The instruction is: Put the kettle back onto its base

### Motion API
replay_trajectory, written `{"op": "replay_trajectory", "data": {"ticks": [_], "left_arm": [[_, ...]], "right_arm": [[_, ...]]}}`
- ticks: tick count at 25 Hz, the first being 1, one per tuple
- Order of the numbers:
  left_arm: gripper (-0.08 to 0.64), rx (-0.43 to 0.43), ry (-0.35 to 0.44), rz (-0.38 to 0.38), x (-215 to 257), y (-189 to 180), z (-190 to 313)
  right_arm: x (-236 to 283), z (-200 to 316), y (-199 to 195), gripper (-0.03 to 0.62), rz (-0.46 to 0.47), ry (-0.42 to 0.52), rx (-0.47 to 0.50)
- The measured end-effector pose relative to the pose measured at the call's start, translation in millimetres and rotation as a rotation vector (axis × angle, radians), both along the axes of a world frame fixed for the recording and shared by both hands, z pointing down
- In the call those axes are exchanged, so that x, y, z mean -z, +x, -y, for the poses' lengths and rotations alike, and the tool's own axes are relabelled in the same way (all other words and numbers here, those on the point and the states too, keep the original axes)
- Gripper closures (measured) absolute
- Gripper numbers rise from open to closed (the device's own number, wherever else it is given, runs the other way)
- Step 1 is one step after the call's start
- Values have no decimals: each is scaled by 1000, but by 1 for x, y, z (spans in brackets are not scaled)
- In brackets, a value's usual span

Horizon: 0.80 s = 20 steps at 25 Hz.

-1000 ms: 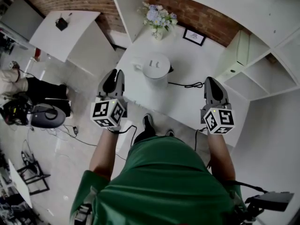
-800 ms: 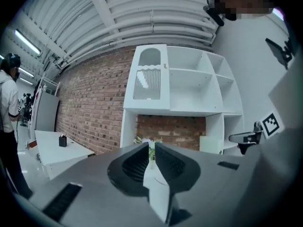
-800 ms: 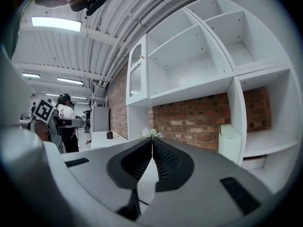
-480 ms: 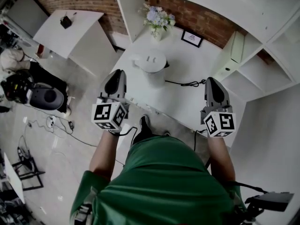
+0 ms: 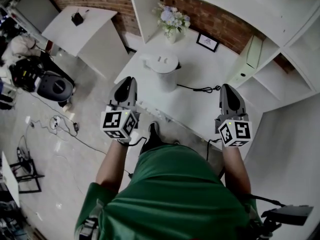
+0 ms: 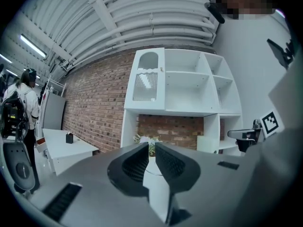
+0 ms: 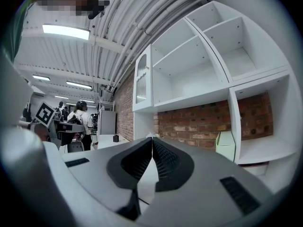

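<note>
A white kettle (image 5: 165, 70) stands upright near the middle of the white table (image 5: 200, 109), its spout to the left. A black cord (image 5: 199, 89) runs from its foot to the right; the base under it is hidden. My left gripper (image 5: 126, 80) hovers over the table's near left edge, short of the kettle, shut on nothing. In the left gripper view its jaws (image 6: 151, 145) meet at the tips. My right gripper (image 5: 227, 87) hangs over the table's near right part, well right of the kettle, also shut and empty (image 7: 152, 139).
A vase of flowers (image 5: 172, 20) and a small picture frame (image 5: 207, 42) stand at the table's back. White shelving (image 5: 280, 69) rises on the right. A second white table (image 5: 82, 26), a seated person (image 5: 20, 46) and floor cables (image 5: 55, 126) lie to the left.
The whole view has drifted: things on the floor at the left slid up and right. Both grippers stayed nearly where they were in the frame. The kettle has not moved on the table.
</note>
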<state>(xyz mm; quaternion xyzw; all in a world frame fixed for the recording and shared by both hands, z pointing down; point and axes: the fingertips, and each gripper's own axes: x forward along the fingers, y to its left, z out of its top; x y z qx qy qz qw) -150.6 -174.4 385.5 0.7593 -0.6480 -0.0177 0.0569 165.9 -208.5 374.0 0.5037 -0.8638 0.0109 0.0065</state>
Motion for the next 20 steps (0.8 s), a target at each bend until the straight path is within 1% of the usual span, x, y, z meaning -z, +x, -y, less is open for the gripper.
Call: {"op": "replay_trajectory", "data": {"ticks": [8,20], "left_arm": [[505,68,-13,4,0,-20,-14],[505,74,-32,8,-7,-25,-17]], "right_arm": [[5,0,-14,568,0,20,41],[1,-2,-17,568,3,17,43]]}}
